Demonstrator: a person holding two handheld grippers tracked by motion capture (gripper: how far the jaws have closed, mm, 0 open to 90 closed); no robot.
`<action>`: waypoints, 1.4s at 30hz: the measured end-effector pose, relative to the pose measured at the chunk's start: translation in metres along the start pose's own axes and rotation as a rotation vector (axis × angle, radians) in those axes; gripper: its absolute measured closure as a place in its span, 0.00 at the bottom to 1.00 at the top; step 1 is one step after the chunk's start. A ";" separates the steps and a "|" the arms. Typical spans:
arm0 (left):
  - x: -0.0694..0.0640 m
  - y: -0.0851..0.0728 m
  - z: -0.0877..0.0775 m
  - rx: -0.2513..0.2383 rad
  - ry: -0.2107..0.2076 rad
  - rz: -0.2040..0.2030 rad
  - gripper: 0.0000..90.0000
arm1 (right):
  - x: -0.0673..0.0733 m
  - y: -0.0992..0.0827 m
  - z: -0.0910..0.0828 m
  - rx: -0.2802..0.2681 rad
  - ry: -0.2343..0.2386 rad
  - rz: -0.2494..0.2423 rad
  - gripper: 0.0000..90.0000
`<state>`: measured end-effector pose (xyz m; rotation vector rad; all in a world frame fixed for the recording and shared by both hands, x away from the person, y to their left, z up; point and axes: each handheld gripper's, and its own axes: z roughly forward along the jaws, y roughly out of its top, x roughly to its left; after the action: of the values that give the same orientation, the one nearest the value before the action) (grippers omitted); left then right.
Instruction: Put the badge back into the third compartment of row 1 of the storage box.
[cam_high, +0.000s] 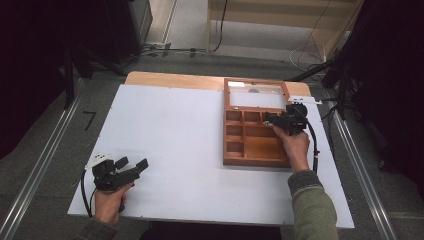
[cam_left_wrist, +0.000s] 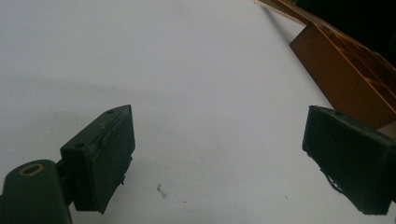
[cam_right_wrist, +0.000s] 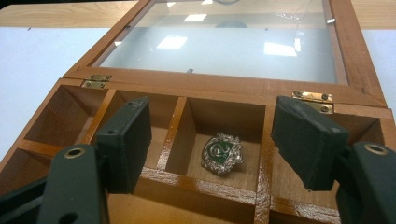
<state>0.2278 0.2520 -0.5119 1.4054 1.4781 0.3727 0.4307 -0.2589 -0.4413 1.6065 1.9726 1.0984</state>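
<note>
A wooden compartment box (cam_high: 255, 161) lies at the right of the white table, its glass lid (cam_high: 257, 95) folded flat behind it. In the right gripper view, a silver and green badge (cam_right_wrist: 221, 153) rests on the floor of a back-row compartment of the box (cam_right_wrist: 201, 184), just below the hinges. My right gripper (cam_high: 267, 119) hovers over that back row. Its jaws (cam_right_wrist: 212, 116) are open on either side of the badge's compartment and hold nothing. At the table's front left, my left gripper (cam_high: 132, 163) is open over bare white surface (cam_left_wrist: 217, 154).
The white board (cam_high: 175, 125) lies on a wooden tabletop whose edge shows at the back. The left gripper view catches the box's side wall (cam_left_wrist: 341, 77) at upper right. Metal rails run along both sides of the table, with cables on the floor behind.
</note>
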 end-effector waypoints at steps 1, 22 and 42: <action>0.000 0.000 0.000 0.000 0.000 0.000 0.11 | 0.000 0.000 -0.001 0.002 0.003 0.005 0.29; -0.001 0.000 0.002 0.003 -0.002 0.001 0.11 | 0.003 -0.001 -0.011 0.034 0.010 -0.011 0.28; -0.001 0.000 0.002 0.003 -0.002 0.002 0.11 | 0.005 -0.012 -0.032 0.001 0.018 -0.022 0.26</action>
<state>0.2290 0.2505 -0.5117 1.4094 1.4764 0.3696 0.3992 -0.2656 -0.4300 1.5774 1.9973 1.1072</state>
